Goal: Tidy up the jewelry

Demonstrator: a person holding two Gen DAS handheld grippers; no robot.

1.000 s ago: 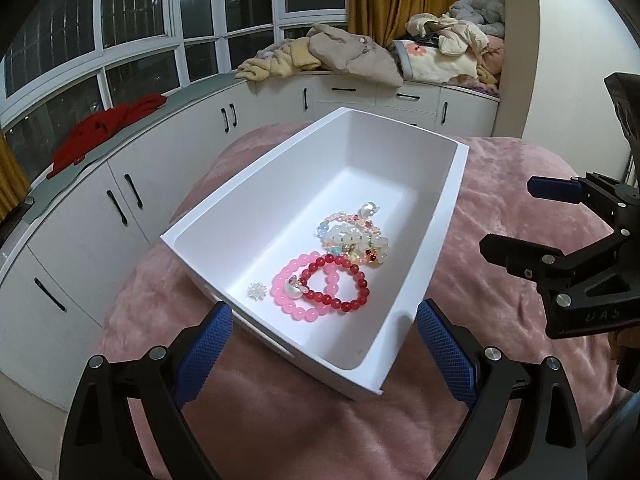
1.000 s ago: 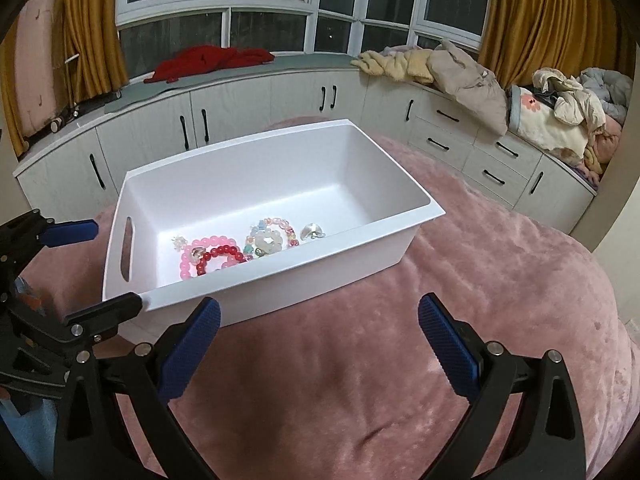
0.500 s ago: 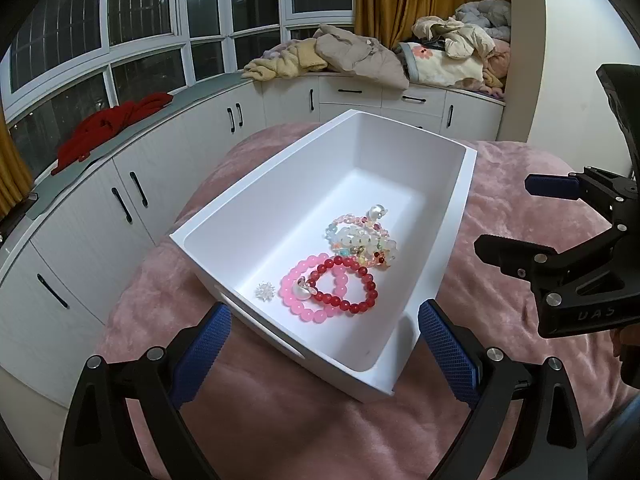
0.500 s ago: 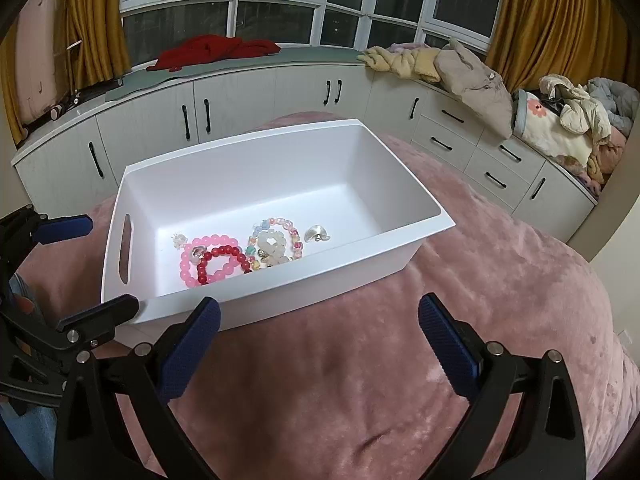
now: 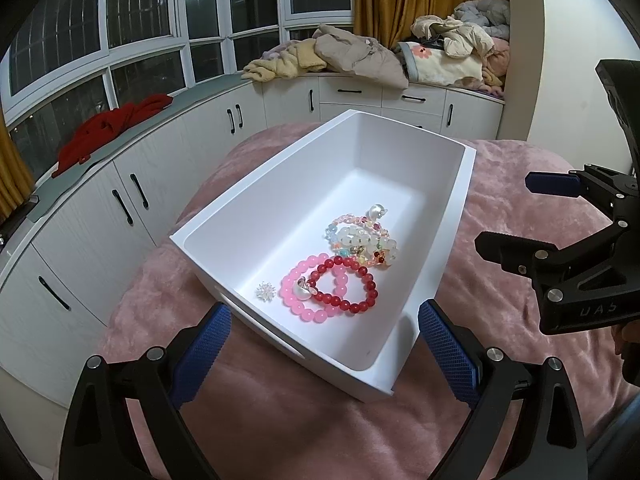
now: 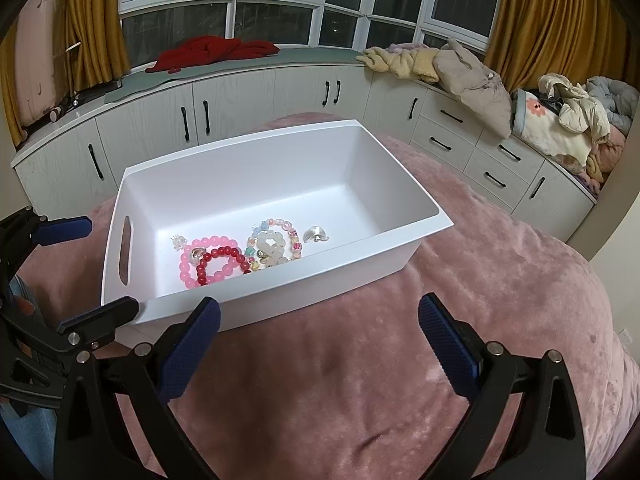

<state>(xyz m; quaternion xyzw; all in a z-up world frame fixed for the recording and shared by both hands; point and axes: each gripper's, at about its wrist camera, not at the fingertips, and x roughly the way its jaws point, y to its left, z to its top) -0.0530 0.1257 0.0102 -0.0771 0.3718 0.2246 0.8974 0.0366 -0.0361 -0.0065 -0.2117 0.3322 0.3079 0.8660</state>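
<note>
On the pink plush bed (image 6: 360,380), beaded bracelets (image 5: 340,280) lie inside the white plastic bin (image 5: 460,216). Both my left gripper (image 5: 324,344) and right gripper (image 6: 320,336) gape wide, empty; I'd retreat gently, clear of the rim.

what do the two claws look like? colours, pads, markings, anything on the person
Both match. The left claw and right claw have black angular frames with silver screw heads and two fingers tipped with blue, grid-textured pads. Seen side-on from the left camera, the right claw's body carries embossed lettering, roughly "UAS". No cables show. Blue denim-like fabric appears beside the left claw; the person is otherwise barely visible.
</note>
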